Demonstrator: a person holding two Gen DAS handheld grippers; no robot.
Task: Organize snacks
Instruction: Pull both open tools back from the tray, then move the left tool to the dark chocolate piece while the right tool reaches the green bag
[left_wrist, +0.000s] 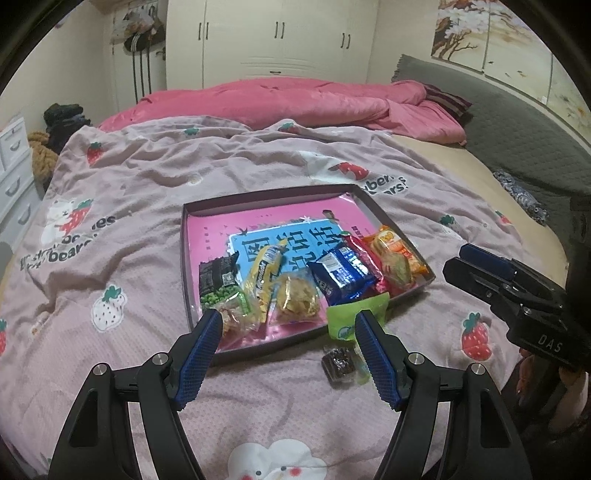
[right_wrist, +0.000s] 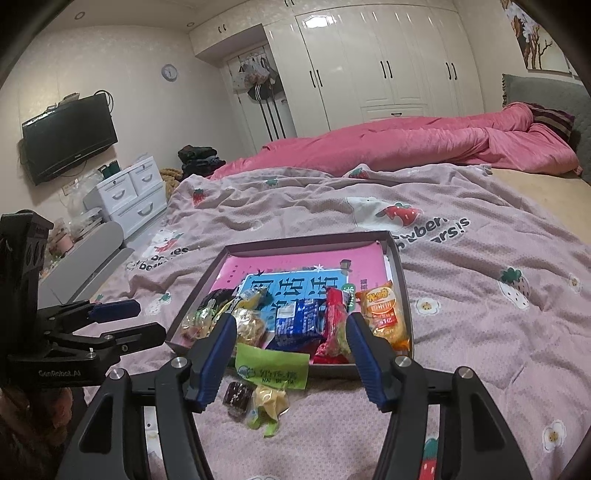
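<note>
Right wrist view: the right gripper (right_wrist: 291, 332) hangs with jaws apart and empty above a green snack packet (right_wrist: 272, 368) lying over the shallow dark cardboard tray's (right_wrist: 400, 269) near rim. The left gripper (left_wrist: 290, 325) is wide and empty too, over the strawberry-print pink bedspread (left_wrist: 147, 177).

A cream panelled built-in wardrobe (right_wrist: 388, 70) fills the far wall behind the bed's rumpled pink quilt (right_wrist: 406, 144), with a black wall-mounted television (right_wrist: 68, 136) above white drawer units (right_wrist: 129, 195).
</note>
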